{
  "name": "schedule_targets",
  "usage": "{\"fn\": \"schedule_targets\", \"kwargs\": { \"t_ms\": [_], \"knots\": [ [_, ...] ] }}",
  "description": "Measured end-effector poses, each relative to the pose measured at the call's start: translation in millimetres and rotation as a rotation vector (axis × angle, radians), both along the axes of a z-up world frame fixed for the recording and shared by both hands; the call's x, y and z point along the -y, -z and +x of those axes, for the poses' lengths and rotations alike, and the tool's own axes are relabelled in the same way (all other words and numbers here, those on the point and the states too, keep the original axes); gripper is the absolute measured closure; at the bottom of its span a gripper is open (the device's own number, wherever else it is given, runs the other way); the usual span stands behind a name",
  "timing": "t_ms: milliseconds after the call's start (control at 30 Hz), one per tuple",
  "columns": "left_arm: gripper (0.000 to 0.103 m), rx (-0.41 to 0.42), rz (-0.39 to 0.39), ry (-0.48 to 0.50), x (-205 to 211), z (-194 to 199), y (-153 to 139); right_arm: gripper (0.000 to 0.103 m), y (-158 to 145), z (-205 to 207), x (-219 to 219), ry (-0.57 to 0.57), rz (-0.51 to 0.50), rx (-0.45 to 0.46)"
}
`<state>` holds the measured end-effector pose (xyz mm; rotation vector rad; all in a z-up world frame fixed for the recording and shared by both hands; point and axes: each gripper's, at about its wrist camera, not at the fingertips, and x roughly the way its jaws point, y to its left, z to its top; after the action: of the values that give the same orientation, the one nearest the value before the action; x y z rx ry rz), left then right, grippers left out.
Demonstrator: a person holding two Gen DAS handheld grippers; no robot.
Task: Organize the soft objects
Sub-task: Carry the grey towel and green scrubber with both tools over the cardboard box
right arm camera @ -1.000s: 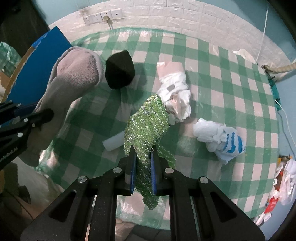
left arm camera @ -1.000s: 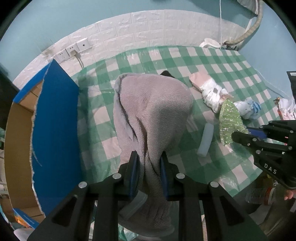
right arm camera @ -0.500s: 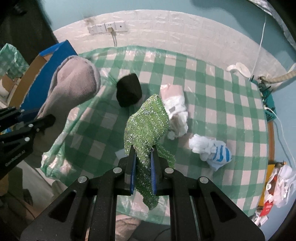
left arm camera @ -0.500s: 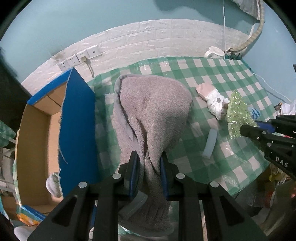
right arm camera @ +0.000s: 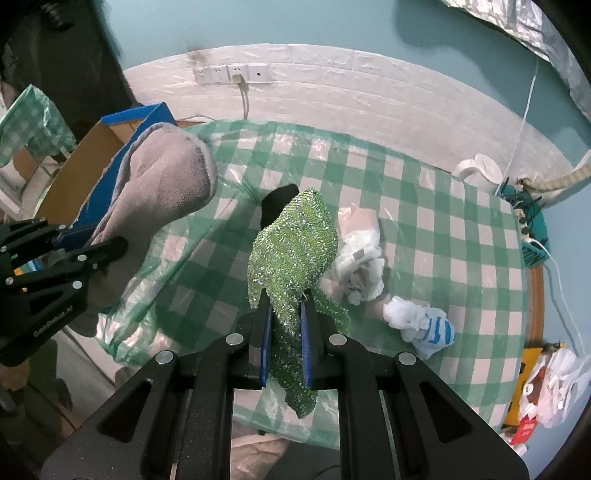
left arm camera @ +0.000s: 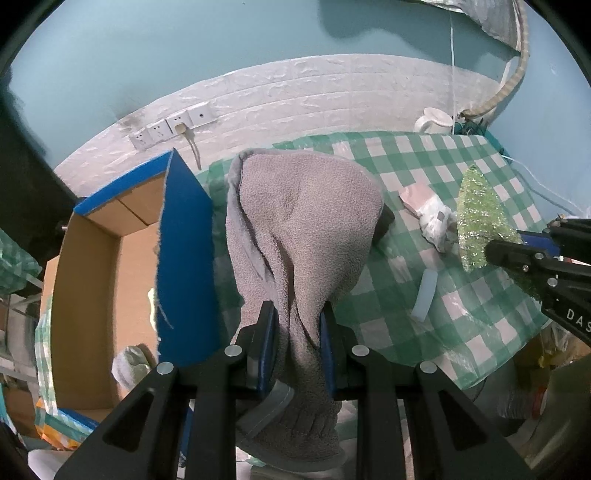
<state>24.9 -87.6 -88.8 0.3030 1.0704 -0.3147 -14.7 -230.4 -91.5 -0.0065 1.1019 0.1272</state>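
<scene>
While both cloths hang above the bench (right arm camera: 443, 236), we note the left gripper (left arm camera: 297, 321) fingers clamp the grey towel (left arm camera: 303, 229). The right gripper (right arm camera: 284, 314) fingers pinch the green glitter cloth (right arm camera: 291, 251).

Ahead of my fingers a teal wall (right arm camera: 332, 22), white brick-pattern panelling (right arm camera: 332, 85) below it, wall sockets (right arm camera: 232, 74) with a cable plugged in, green checked tablecloth (right arm camera: 461, 236) beneath me.
</scene>
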Motion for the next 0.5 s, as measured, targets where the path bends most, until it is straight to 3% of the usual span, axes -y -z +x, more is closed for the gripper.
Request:
{"fn": "schedule_targets", "kwargs": {
  "t_ms": [500],
  "knots": [
    [0.080, 0.028, -0.029, -0.049, -27, 4, -17, 0.092, -14, 14, -28, -0.041, -0.003, 0.019]
  ]
}}
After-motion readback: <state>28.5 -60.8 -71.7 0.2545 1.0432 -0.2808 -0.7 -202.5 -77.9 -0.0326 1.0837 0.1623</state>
